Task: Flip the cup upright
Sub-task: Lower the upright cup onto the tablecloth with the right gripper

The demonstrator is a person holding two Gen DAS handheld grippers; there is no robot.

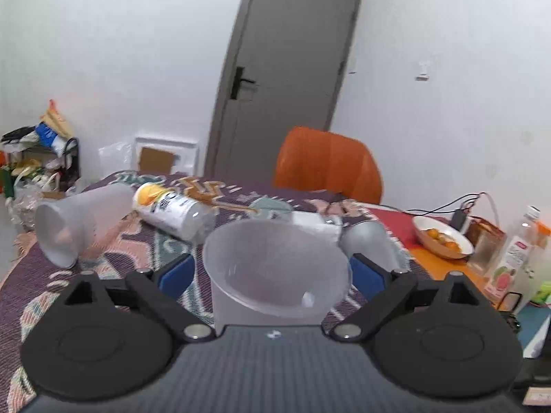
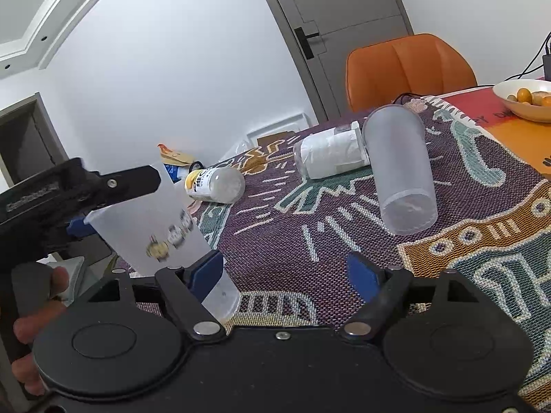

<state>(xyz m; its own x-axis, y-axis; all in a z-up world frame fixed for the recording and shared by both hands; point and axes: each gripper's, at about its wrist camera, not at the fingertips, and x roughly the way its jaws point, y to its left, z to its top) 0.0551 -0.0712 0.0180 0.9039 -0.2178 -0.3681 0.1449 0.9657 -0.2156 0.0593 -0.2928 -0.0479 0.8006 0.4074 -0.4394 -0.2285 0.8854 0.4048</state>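
While the patterned tablecloth covers most of the table, an orange chair stands behind its far edge, before a grey door. On the cloth lie a tall frosted tumbler on its side, toward the far right, a jar wrapped in white paper touching the tumbler's far end, and a yellow-capped printed bottle near the far left edge; its lettering is too blurred to read. A white bowl of orange fruit sits at the far right corner. Nearest, the frosted cup is tilted, mouth up and toward the left wrist camera, over the near left edge of the table. The left gripper has a blue pad at each side of its wall and appears to hold it. The cup's small cartoon print is blurred. The right gripper stands wide and holds nothing, its left finger just beside the cup's base.
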